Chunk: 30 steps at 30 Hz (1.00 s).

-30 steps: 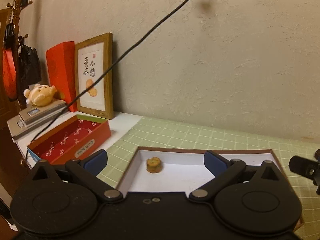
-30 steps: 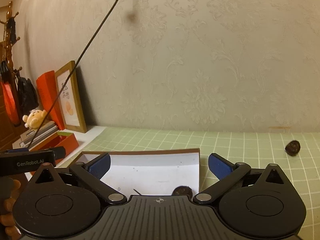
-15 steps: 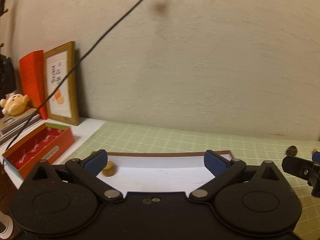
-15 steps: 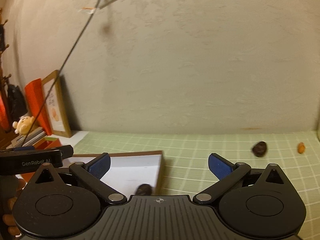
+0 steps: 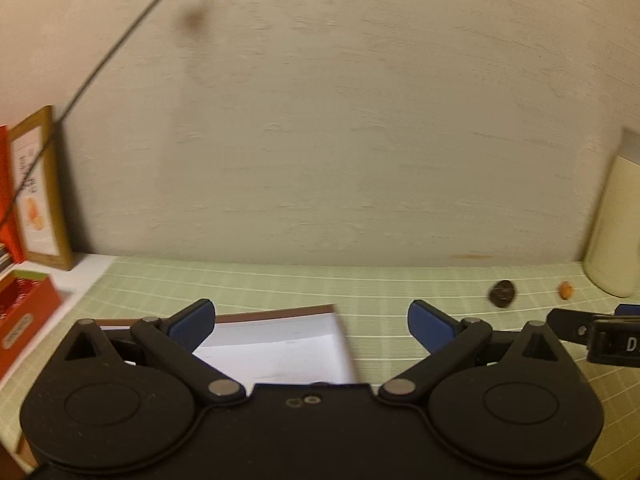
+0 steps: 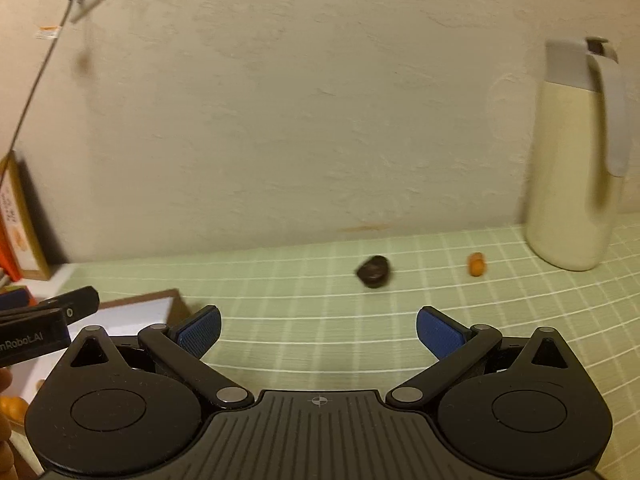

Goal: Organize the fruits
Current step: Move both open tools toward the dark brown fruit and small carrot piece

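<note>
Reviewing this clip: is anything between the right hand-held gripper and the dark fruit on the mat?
Nothing visible. Only bare green mat lies between the open right hand-held gripper and the dark fruit; the orange fruit sits off to its right.

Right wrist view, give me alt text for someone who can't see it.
The open right gripper faces a dark fruit and a small orange fruit lying on a green checked mat. A cream jug stands right; a white box is left.
</note>
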Motion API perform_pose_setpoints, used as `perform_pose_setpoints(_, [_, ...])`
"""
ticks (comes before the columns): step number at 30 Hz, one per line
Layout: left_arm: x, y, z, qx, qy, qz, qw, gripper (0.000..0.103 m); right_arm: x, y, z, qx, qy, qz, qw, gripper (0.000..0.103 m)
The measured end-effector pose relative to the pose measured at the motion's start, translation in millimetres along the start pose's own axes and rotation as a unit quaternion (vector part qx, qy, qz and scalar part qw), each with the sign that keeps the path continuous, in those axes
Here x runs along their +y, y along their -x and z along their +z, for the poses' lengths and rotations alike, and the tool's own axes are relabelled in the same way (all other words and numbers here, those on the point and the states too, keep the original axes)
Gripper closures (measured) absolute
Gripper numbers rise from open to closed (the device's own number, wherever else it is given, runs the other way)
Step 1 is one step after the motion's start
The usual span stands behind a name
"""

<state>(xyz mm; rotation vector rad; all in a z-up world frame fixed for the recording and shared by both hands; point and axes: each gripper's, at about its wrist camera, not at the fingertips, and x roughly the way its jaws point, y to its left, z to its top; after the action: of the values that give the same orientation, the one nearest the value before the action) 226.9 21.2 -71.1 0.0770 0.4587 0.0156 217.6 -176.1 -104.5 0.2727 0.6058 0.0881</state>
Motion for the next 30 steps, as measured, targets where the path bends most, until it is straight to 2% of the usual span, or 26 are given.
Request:
perform_pose_setpoints(5, [-34,-10,3,0.004,-0.017,-0.026,0.9995,0.006,-23,1,2,-0.001,0.014,-0.029,0.999,0.000])
perform_pose_setpoints(7, [-47,-15,3,0.005,-0.024,-0.034,0.9991,0.006,-34,6,4,-0.011,0.001,-0.015,1.000,0.000])
perform_pose_setpoints(12, [-68,-24,4,0.011,-0.030,-0.052,0.9981,0.006,-65,7,19,-0.027,-0.013,-0.058,0.998,0.000])
perform_pose_setpoints(17, [-86,-34,4,0.015,-0.039,-0.060,0.9973,0.006,-102,-1,33,-0.037,-0.054,-0.056,0.996,0.000])
perform_pose_setpoints(21, [-100,-44,4,0.020,-0.043,-0.066,0.9967,0.007,-112,-17,33,-0.008,-0.029,-0.080,0.996,0.000])
perform_pose_setpoints(25, [-112,-56,5,0.027,-0.048,-0.070,0.9960,0.009,-112,-24,27,-0.015,0.007,-0.087,0.996,0.001])
perform_pose_setpoints(27, [-117,-63,4,0.031,-0.047,-0.074,0.9957,0.011,-114,-24,26,-0.023,0.007,-0.088,0.996,0.013])
perform_pose_setpoints(28, [-120,-65,4,0.033,-0.049,-0.074,0.9955,0.012,-115,-24,26,-0.025,0.003,-0.083,0.996,0.032])
perform_pose_setpoints(29, [-123,-68,3,0.035,-0.051,-0.075,0.9953,0.012,-116,-29,26,-0.021,0.000,-0.082,0.996,0.038])
perform_pose_setpoints(30, [-126,-71,3,0.037,-0.052,-0.076,0.9951,0.012,-119,-33,26,-0.015,-0.005,-0.083,0.996,0.038])
